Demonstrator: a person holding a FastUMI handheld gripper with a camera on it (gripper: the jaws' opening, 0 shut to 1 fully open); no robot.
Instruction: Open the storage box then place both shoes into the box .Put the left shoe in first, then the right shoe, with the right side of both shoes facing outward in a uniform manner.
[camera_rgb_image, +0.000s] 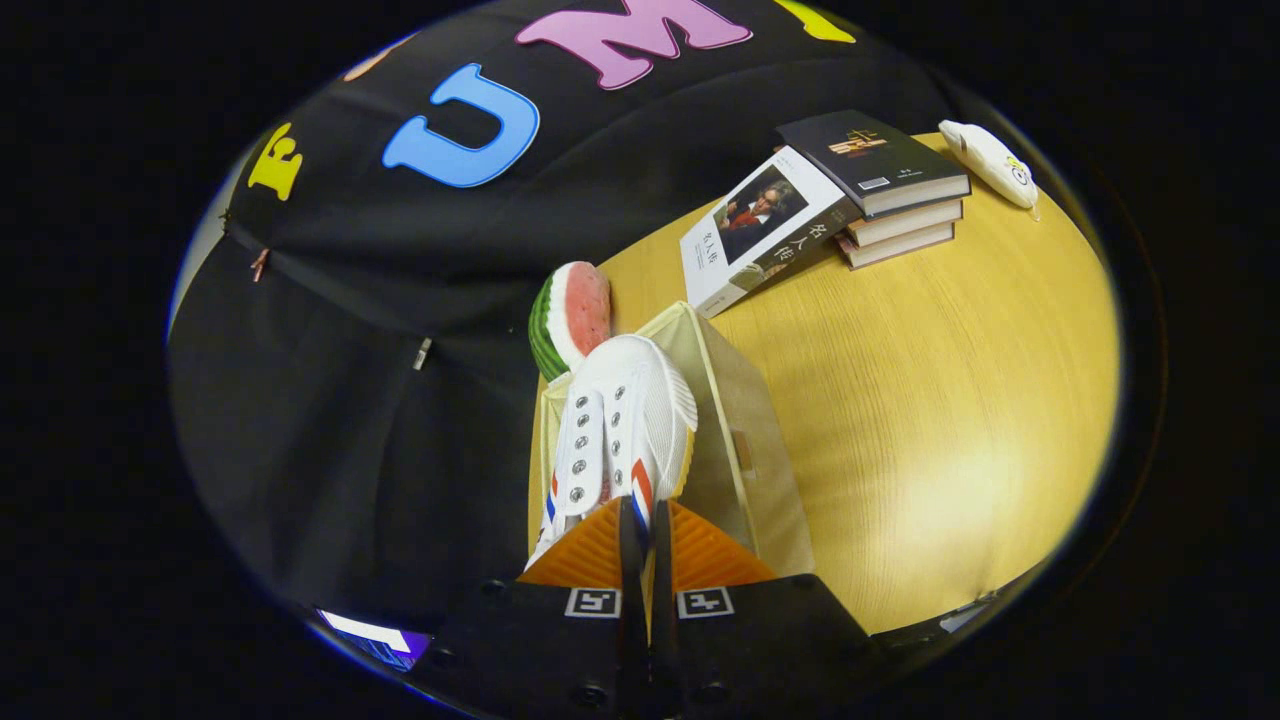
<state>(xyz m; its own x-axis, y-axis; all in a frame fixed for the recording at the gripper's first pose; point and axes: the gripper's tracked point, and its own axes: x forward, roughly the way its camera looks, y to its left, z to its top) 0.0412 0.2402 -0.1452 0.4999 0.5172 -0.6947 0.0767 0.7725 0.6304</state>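
White canvas sneaker (622, 425) with red-and-blue side stripes, pinched at its collar edge between the two fingers of the gripper (646, 530); jaws narrow, nearly touching, only thin fabric between them. Toe pointing away from the fingers, eyelet rows and one side wall turned toward the camera. Directly behind and beneath the sneaker, the beige fabric storage box (745, 450), standing on the round wooden table (930, 420), its mouth apparently open; interior hidden behind the sneaker, so no telling whether another shoe already lies inside. Just beyond the box, a watermelon-slice toy (572, 315) at the table's edge. Well beyond the box, a leaning paperback (765, 235) against a stack of books (885, 185), and past the stack a small white pouch-like object (992, 160).

Probable hazards: slippage from so slight a grip on the collar, dropping the sneaker short of the opening; toe or sole catching on the soft box rim, folding the wall inward or tipping the box toward the watermelon toy; rotation during release, leaving the wrong side facing outward. Likely step: lowering a sneaker into the box; left or right not determinable.
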